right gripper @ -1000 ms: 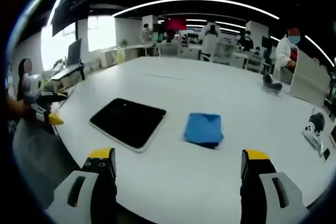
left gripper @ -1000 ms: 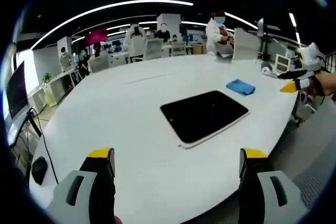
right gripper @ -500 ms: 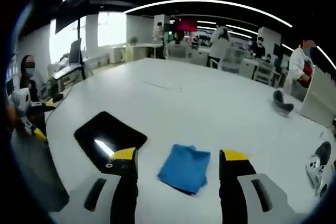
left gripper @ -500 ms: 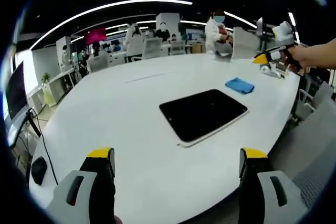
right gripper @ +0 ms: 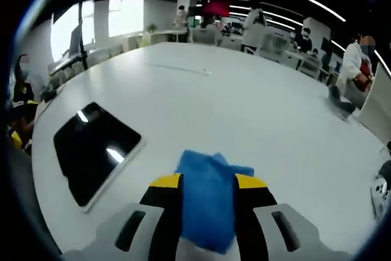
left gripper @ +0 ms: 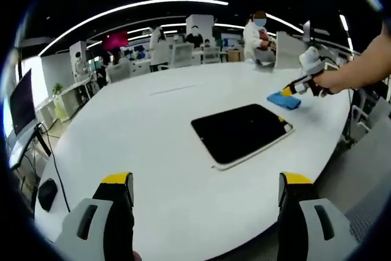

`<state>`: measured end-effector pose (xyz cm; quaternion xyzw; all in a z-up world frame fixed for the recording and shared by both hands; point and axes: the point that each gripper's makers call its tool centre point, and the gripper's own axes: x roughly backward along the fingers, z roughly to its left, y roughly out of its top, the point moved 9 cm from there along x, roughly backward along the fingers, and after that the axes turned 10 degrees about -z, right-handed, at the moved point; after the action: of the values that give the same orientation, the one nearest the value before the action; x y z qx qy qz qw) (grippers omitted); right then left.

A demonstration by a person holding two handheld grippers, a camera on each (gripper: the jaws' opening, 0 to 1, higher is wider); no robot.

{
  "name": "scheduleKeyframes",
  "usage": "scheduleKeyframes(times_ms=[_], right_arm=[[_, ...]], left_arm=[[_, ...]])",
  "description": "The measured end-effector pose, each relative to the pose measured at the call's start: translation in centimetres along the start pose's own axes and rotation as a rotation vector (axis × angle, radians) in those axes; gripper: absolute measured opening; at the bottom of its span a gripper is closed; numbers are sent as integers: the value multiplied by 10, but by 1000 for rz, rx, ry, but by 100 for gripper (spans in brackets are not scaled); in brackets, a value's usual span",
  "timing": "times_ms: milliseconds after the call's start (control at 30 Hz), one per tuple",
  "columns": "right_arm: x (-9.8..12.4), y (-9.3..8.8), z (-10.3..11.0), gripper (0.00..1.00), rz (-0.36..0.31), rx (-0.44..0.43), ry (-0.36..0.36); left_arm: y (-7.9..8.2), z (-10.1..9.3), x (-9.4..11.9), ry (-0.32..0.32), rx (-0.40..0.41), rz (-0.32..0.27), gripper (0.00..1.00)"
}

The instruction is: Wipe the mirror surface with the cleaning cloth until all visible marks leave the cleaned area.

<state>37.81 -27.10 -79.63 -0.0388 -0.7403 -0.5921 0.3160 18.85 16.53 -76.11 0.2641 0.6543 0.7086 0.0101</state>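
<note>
The mirror (left gripper: 241, 131) is a dark rectangle in a thin white frame, lying flat on the white table (left gripper: 140, 126). The blue cleaning cloth (left gripper: 285, 100) lies just beyond the mirror's far right corner. My right gripper (left gripper: 293, 91), held by a hand, is down on that cloth. In the right gripper view the cloth (right gripper: 208, 191) is bunched between the yellow-tipped jaws, and my right gripper (right gripper: 208, 183) is shut on it. The mirror (right gripper: 95, 151) lies to its left, reflecting ceiling lights. My left gripper (left gripper: 205, 184) stands open over the table's near edge, holding nothing.
The table's rounded edge (left gripper: 317, 169) drops off close to the mirror's right side. A monitor (left gripper: 18, 105) and a mouse (left gripper: 46, 194) sit at the left. A dark object (right gripper: 342, 97) lies at the far right. People and chairs (left gripper: 177, 53) stand beyond the table.
My right gripper has come down onto the blue cloth and its jaws have narrowed around it. The left gripper has stayed put and open.
</note>
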Motion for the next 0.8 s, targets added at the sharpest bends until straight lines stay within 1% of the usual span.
scheduleKeyframes(times_ms=[33,67,100,133,167,200,267,333,367,467,567,667,733,767,800], right_arm=[[-3,-5,0,29,19,-10,-6],[-3,-10,0,26,55,-12,-9],[-3,-18,-2,19,106,29,-23],[-3,-15,-3,17,47,83,-31],[-2,-15,-1,15,59,38,-41],[-5,-16,-3,12,48,2,-62],[-6,-14,-5,7,60,34,-76],[-8,-12,-4,4,79,21,-77],[-8,-11,-4,3,98,52,-81],[-9,-8,-2,1,107,51,-87],[-11,-8,-5,1,100,40,-89],[-3,-4,-6,0,86,-4,-97],[2,2,-6,0,75,-63,-116],[3,5,-7,0,72,-77,-114],[5,9,-7,0,73,-88,-106]], left_arm=[[-1,0,0,-2,-7,12,99],[-2,-1,0,-2,-20,22,99],[-3,-2,0,-5,-27,27,99],[-3,-2,0,-7,-26,29,99],[-3,-2,0,-7,-26,32,99],[-3,-2,1,-3,-26,31,99],[-2,-2,1,3,-30,26,99],[-2,-3,1,-4,-30,24,99],[-2,-3,0,-8,-30,25,99],[-2,-5,-1,-20,-37,36,99],[-2,-3,0,-24,-28,19,99],[-4,0,0,-5,-5,17,99],[-4,-2,-1,-23,-20,22,99],[-4,-5,-2,-41,-33,31,99],[-4,-5,-2,-47,-37,33,99]])
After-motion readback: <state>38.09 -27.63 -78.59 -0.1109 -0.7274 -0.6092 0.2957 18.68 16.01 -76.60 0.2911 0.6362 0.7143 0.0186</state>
